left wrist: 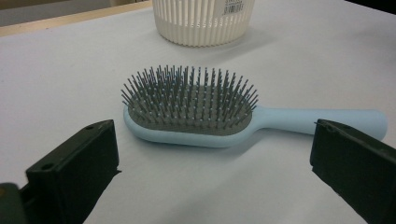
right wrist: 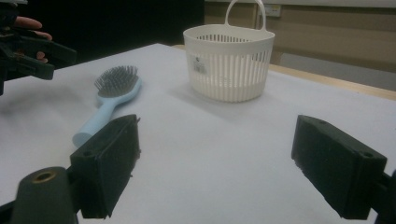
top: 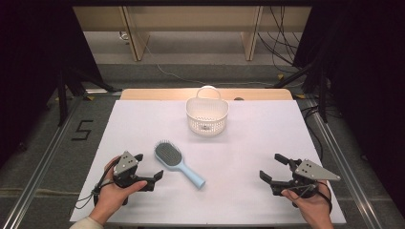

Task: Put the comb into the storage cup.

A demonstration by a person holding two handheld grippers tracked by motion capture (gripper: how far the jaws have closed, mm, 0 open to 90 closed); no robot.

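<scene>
Item one, left tool point(top: 149, 168): we are holding it at about 8 o'clock on the white surface point(top: 248, 143), its jaws standing spread with nothing between them. In the left gripper view those jaws are framing the brush from either side without touching it.

Item two, hairbrush point(top: 177, 163): pale blue, lying flat with its grey bristles facing up, just beside the left tool at its 2 o'clock. Its head is pointing toward 11 o'clock and its handle toward 5 o'clock. In the left gripper view the hairbrush point(left wrist: 196, 112) is lying crosswise, handle running off to 3 o'clock.

Item three, basket point(top: 207, 113): white, slatted, with an upright loop handle, standing at 12 o'clock on the surface, well apart from the brush. A label is showing on its wall.

Item four, right tool point(top: 273, 168): we are holding it at about 4 o'clock, jaws spread and gripping nothing, well apart from the brush and basket.
</scene>
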